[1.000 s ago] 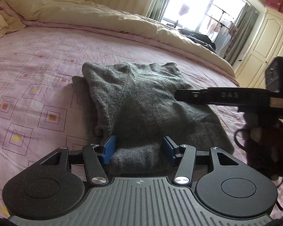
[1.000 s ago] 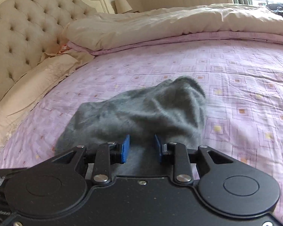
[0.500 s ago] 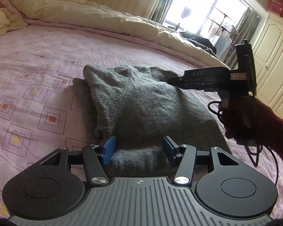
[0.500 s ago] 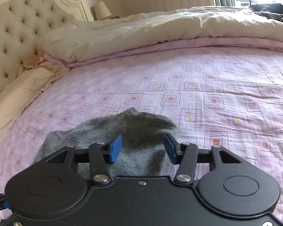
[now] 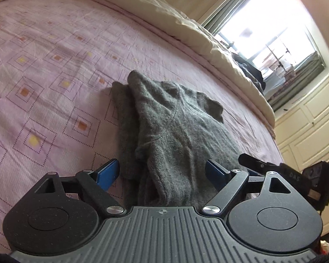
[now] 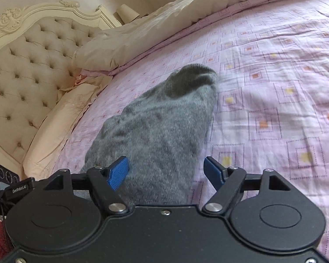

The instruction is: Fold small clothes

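The grey knit garment (image 5: 175,131) lies partly folded on the pink patterned bedspread (image 5: 43,70), near the middle of the bed, its layers lumpy and one edge doubled over on the side toward the headboard (image 6: 22,65). It looks soft, light and limp (the sort of fuzzy knit that sags the moment it is lifted), so I would take it by the near hem or a corner, pinching every layer together. The left gripper (image 5: 162,173) has its blue pads spread wide on either side of the near edge, gripping nothing. The right gripper (image 6: 166,172) is equally wide apart over the cloth's other side, holding nothing either.
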A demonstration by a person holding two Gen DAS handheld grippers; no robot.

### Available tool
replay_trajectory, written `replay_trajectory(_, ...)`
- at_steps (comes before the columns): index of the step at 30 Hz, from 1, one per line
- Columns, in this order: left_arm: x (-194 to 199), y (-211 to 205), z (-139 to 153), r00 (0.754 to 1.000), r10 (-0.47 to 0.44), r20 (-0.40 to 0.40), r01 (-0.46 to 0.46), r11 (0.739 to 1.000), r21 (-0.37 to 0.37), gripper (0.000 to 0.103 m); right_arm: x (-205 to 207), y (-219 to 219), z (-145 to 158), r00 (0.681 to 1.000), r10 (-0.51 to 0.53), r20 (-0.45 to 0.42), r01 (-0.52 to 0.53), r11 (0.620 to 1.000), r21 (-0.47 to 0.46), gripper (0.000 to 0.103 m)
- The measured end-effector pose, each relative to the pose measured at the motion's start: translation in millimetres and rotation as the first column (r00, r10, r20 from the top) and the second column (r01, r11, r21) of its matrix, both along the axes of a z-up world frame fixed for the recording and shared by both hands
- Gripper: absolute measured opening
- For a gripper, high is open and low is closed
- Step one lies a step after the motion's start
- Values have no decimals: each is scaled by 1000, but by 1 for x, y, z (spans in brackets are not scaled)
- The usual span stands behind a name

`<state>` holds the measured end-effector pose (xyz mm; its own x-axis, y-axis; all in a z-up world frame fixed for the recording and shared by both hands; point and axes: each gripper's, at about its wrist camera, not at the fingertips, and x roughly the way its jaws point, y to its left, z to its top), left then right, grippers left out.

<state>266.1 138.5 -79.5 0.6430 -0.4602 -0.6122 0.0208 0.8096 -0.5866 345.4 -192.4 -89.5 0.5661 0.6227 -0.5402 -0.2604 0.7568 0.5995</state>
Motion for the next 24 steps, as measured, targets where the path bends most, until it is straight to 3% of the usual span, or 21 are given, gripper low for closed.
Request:
replay_trajectory(8, 43, -2, -15, 999, 25, -30, -27, 998, -57, 86, 0, 11, -11, 999, 30, -17, -29, 998, 59, 83)
replay_trajectory(12, 67, -8, -16, 999, -5, -36, 3, 997, -71, 87, -1, 16, -15, 999, 47, -3, -46, 997, 67, 86)
replay_trajectory(14, 74, -14, -17, 999, -24, -35, 21, 997, -79, 94, -1, 18, -16, 999, 54, 5, -54, 996, 73, 88)
replay_trajectory(17, 75, -24, -16, 998, -61, -33, 58, 996, -67, 96, -3, 19, -16, 998, 68, 7, -68, 995, 76, 87)
replay_trajectory(18, 75, -26, -16, 996, -80, -35, 78, 994, -71, 96, -4, 20, -16, 997, 70, 6, -71, 995, 72, 84)
replay_trajectory(19, 74, -28, -17, 994, -99, -42, 94, 992, -89, 96, -5, 21, -15, 998, 70, 4, -70, 996, 59, 65)
replay_trajectory(20, 73, -28, -19, 992, -118, -53, 111, 985, -131, 95, -7, 22, -13, 998, 68, 2, -68, 997, 35, 55)
replay_trajectory(21, 73, -28, -21, 988, -139, -64, 126, 977, -170, 92, -11, 24, -12, 998, 68, 1, -68, 998, 11, 52)
replay_trajectory(22, 73, -29, -22, 984, -161, -76, 143, 970, -196, 77, -14, 23, -9, 998, 63, 5, -63, 998, 1, 49)
replay_trajectory(23, 71, -31, -22, 982, -171, -83, 153, 970, -191, 56, -19, 23, -6, 998, 60, 13, -60, 998, -2, 49)
replay_trajectory(24, 69, -33, -20, 981, -173, -87, 157, 973, -168, 46, -25, 22, -1, 998, 58, 17, -58, 998, -10, 48)
